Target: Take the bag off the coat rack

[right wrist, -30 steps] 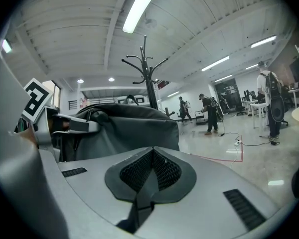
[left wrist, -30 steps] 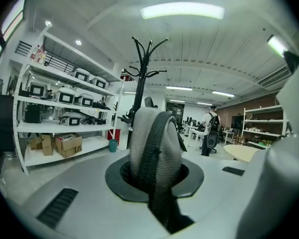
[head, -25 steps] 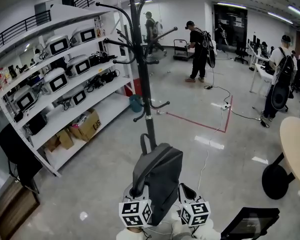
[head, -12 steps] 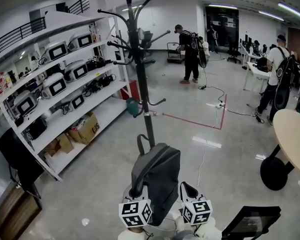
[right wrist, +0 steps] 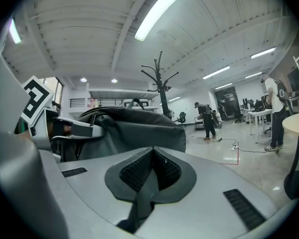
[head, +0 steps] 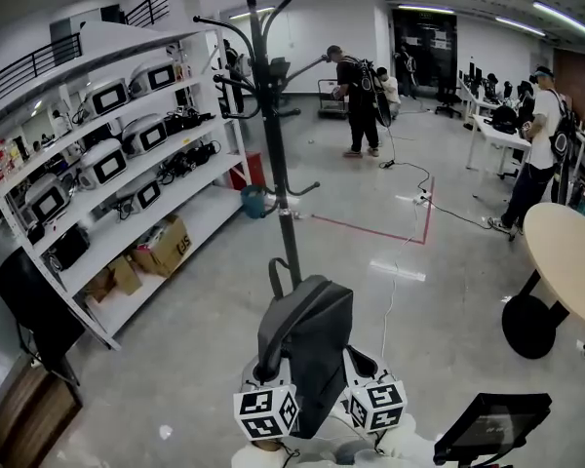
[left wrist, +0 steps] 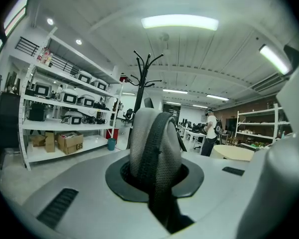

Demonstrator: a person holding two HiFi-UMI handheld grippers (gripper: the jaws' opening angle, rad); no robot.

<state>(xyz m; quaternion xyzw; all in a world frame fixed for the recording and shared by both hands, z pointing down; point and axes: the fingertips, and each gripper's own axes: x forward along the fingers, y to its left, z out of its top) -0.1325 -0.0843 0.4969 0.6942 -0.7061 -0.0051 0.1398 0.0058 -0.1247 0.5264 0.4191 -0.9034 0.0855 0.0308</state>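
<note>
Workshop hall: polished grey floor (head: 205, 330), strip lights overhead, white walls.
Left tongs (left wrist: 157, 183): jaws almost together, pinched on a grey mesh strap (left wrist: 154, 143) with dark webbing down its middle; the strap rises upright out of the jaws.
Right tongs (right wrist: 149, 185): jaws drawn in on a second mesh strap (right wrist: 147, 171), whose webbing runs down through the gap.
Bag (head: 307, 344): grey backpack hanging between my two tongs and just ahead of them. It sits low and clear of every hook on the coat rack, with its top loop standing free. The bag's body lies right of the left tongs and left of the right tongs.
Coat rack (head: 273, 115): dark upright pole with curved hooks, ahead of both tongs and beyond the bag.
Shelving (head: 127, 164): white racks well to the left of my left tongs, loaded with screen-faced devices.
Cardboard boxes (head: 166, 247): on the shelving's lowest level.
Blue bin (head: 255, 201): on the floor beside the shelving, past the coat rack.
Red tape line (head: 390, 237): on the floor ahead, right of the pole.
Round counter (head: 570, 252): pale top on a dark foot, well off to the right of my right tongs.
Dark screen (head: 487, 422): low, just right of the right tongs.
People: one wearing a backpack (head: 356, 96) far ahead; another (head: 541, 135) far ahead to the right.
</note>
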